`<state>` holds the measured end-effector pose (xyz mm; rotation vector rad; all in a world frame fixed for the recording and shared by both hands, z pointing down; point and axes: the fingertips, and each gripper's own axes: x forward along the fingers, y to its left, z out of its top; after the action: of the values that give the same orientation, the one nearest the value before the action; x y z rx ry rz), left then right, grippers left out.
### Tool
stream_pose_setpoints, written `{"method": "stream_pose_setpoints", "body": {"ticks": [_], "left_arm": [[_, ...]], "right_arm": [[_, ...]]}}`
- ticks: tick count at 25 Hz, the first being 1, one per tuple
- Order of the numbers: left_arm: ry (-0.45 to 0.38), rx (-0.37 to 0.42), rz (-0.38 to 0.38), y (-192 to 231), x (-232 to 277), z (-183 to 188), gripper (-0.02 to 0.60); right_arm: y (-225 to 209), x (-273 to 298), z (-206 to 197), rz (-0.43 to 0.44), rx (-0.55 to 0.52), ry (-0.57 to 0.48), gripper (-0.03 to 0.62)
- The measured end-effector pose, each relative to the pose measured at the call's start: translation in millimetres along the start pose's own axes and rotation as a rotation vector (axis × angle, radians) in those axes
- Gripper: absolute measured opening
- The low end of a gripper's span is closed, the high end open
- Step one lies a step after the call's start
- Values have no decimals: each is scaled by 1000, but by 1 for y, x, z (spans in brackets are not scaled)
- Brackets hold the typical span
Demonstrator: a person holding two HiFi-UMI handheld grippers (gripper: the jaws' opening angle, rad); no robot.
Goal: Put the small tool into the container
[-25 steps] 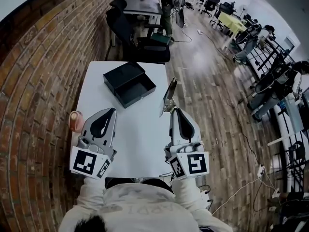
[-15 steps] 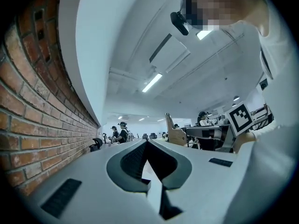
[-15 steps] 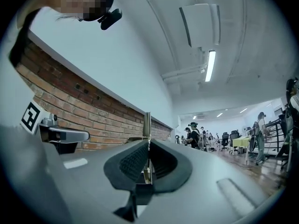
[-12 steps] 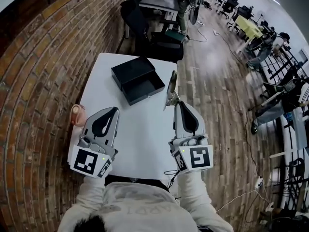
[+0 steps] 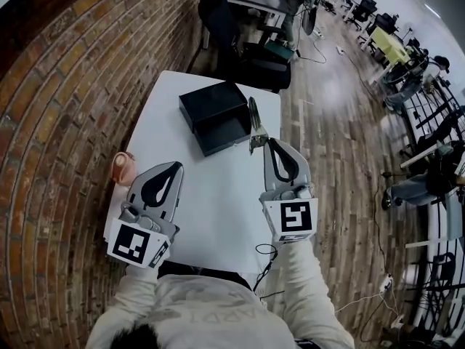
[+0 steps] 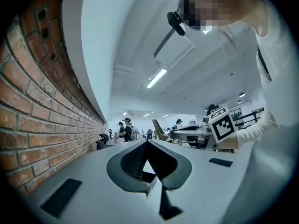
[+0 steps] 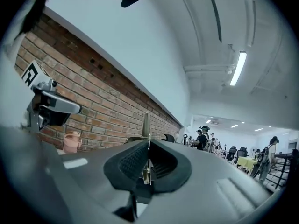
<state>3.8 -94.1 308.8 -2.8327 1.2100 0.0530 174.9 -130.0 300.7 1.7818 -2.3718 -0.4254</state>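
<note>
The small tool [image 5: 255, 127] is a thin metal blade. It sticks forward out of my right gripper [image 5: 267, 143], which is shut on its lower end. The blade hangs over the right edge of the black container [image 5: 212, 102], a box on the white table [image 5: 218, 195] whose near half is an open tray. In the right gripper view the tool [image 7: 146, 123] shows edge-on, clamped between the jaws of the right gripper [image 7: 147, 142]. My left gripper [image 5: 174, 166] hovers over the table's left side, shut and empty, and the left gripper [image 6: 147, 142] shows its tips touching.
A pink cup [image 5: 122, 168] stands at the table's left edge by the brick wall [image 5: 58, 122]. A black office chair [image 5: 240, 46] sits beyond the far edge. Wooden floor [image 5: 334, 158] lies to the right. A thin cable [image 5: 265, 257] hangs off the near edge.
My right gripper has carried the tool forward and leftward, from beside the container to over its right edge. The left gripper has hardly moved.
</note>
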Motion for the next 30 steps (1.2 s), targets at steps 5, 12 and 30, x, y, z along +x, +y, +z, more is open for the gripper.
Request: {"method": "stream_pose_setpoints", "body": {"ticks": [5, 12, 30], "left_arm": [[14, -9, -2, 14, 7, -9, 5], [29, -27, -5, 32, 19, -20, 5], [72, -87, 12, 67, 41, -55, 5]], "right_arm": [[10, 27, -26, 42, -80, 62, 21], [19, 63, -62, 102, -216, 139, 21], [48, 133, -157, 299, -616, 290, 21]]}}
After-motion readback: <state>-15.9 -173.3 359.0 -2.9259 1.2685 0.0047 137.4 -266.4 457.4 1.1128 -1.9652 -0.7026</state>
